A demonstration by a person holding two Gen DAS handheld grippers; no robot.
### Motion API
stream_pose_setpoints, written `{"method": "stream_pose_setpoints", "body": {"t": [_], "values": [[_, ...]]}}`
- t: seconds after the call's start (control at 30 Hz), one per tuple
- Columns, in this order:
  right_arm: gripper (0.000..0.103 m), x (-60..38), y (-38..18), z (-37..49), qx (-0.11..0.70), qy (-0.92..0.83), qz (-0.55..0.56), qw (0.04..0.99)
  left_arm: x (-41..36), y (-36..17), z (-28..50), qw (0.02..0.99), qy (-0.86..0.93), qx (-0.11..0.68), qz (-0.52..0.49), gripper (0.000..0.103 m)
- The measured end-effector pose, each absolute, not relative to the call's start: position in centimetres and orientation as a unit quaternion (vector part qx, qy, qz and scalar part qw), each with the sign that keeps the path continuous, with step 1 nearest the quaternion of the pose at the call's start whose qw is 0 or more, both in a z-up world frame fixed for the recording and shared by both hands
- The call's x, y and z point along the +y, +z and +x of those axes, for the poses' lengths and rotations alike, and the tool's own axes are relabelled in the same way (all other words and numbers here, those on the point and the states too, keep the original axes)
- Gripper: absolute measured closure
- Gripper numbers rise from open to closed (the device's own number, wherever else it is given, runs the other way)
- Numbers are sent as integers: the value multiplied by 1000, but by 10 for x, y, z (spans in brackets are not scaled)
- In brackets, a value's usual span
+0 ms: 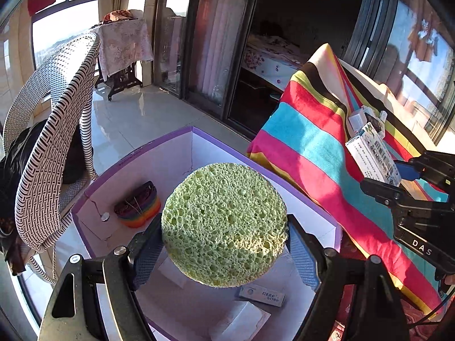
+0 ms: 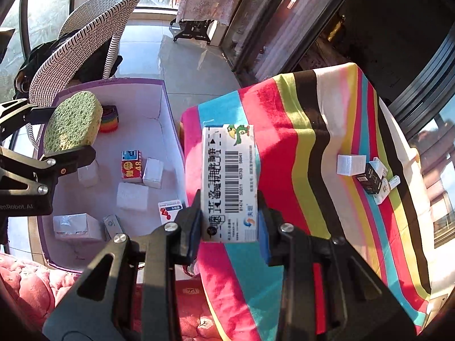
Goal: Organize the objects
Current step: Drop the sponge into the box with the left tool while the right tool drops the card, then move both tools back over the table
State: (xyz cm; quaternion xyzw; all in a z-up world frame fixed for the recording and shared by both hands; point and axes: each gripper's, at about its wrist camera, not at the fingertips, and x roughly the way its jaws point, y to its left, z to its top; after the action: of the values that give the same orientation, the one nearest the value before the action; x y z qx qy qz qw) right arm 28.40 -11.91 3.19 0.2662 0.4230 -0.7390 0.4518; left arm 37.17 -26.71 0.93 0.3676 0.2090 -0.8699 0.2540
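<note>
In our left gripper we have the green sponge pinched between both pads, held flat and round above the purple box; the box floor lies directly beneath it, so we judge the drop needs little more than letting go. Our right gripper is clamped on the white carton, whose long axis runs straight out along the fingers, over the striped cloth. The box sits off to the carton's left, so we would have to carry it sideways. Farther out on the cloth, a few small boxes wait in a cluster, well apart from both grippers.
</note>
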Motion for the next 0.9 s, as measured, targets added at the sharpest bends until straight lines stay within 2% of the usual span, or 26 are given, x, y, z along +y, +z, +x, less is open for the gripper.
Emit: {"method": "stream_pose_setpoints", "body": {"t": [0.27, 0.4, 0.47, 0.5, 0.53, 0.7, 0.9], "values": [[66, -147, -1, 319, 443, -693, 275, 498, -285, -8, 384, 284, -852, 229, 375, 21], [65, -149, -2, 321, 409, -682, 294, 530, -293, -12, 385, 312, -840, 229, 380, 19], [46, -146, 2, 318, 404, -690, 294, 524, -297, -13, 387, 322, -834, 237, 381, 18], [33, -143, 6, 315, 400, -696, 289, 521, -298, -12, 387, 324, -832, 241, 381, 18], [28, -138, 10, 312, 393, -702, 285, 521, -300, -12, 387, 326, -830, 246, 381, 18], [27, -102, 35, 283, 338, -730, 311, 506, -287, 4, 373, 319, -840, 237, 369, 18], [24, -17, 66, 236, 310, -797, 315, 411, -225, 28, 308, 228, -880, 176, 378, 17]]}}
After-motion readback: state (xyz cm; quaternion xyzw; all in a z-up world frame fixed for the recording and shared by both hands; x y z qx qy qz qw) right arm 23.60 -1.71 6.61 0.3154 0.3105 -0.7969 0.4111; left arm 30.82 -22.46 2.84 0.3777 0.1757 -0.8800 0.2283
